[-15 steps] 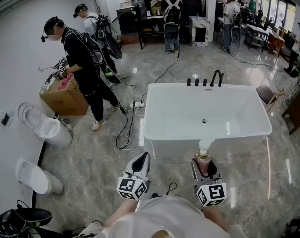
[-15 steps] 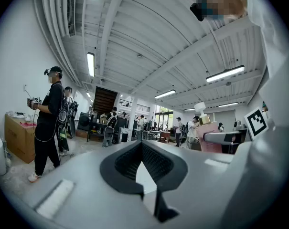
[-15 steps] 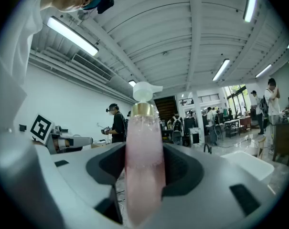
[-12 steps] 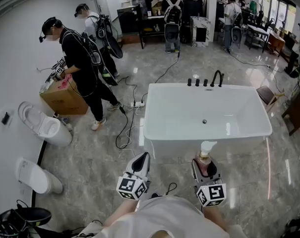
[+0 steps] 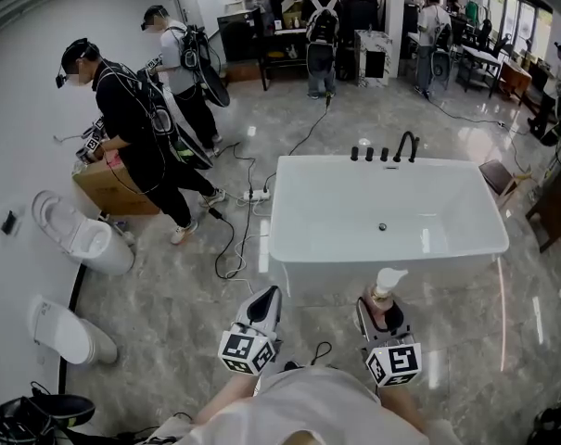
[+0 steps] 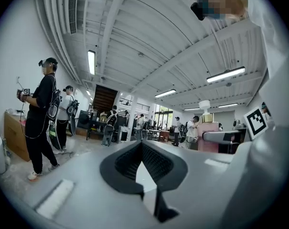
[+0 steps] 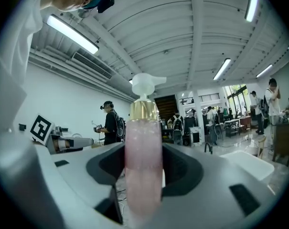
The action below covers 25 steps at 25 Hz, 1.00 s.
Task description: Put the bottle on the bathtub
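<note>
While the person is standing at the near end of the white bathtub (image 5: 282, 235), the head view is showing the right gripper (image 5: 379, 306) holding a pink pump bottle (image 5: 383, 297) upright, just short of the tub's near rim, with the left gripper (image 5: 267, 297) pointing forward beside it. Looking along the left gripper (image 6: 141, 149), its own view is showing the jaws pressed together with nothing between them, and the bottle (image 6: 207, 133) is appearing off to the right. Looking along the right gripper (image 7: 143, 168), its view is showing the dark pads pressing on the bottle (image 7: 143, 147) from both sides, its gold collar and white pump rising above them, and the bathtub (image 7: 247, 165) is lying low to the right.
</note>
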Each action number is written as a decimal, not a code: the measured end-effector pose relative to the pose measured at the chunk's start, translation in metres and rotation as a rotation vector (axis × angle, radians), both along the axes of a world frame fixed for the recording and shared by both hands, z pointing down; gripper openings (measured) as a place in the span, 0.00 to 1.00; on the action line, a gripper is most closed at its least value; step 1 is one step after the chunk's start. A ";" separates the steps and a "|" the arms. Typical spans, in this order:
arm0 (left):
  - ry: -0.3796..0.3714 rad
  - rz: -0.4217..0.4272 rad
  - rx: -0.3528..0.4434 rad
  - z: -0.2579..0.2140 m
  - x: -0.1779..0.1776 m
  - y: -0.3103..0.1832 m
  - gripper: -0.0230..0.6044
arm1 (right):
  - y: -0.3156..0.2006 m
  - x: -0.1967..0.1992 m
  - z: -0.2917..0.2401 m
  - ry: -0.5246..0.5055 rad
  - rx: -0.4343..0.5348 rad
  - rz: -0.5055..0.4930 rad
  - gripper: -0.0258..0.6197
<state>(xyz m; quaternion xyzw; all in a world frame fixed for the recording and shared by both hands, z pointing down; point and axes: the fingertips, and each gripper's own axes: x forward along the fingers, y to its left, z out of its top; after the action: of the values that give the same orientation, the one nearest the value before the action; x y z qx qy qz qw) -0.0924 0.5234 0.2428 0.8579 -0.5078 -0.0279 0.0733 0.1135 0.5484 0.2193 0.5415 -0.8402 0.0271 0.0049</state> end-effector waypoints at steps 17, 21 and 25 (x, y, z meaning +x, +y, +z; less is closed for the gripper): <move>0.016 0.026 -0.003 0.006 -0.055 -0.021 0.03 | -0.017 -0.053 0.002 0.044 -0.007 0.022 0.39; 0.028 0.032 -0.009 0.014 -0.079 -0.032 0.03 | -0.029 -0.075 0.006 0.038 -0.012 0.041 0.39; 0.033 0.053 0.001 0.012 -0.090 -0.040 0.03 | -0.041 -0.089 0.007 0.033 -0.028 0.056 0.39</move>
<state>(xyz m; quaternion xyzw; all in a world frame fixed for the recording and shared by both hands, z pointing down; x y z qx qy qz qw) -0.1823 0.4837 0.2551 0.8705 -0.4837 -0.0403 0.0819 0.0242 0.5076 0.2259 0.5652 -0.8240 0.0302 0.0256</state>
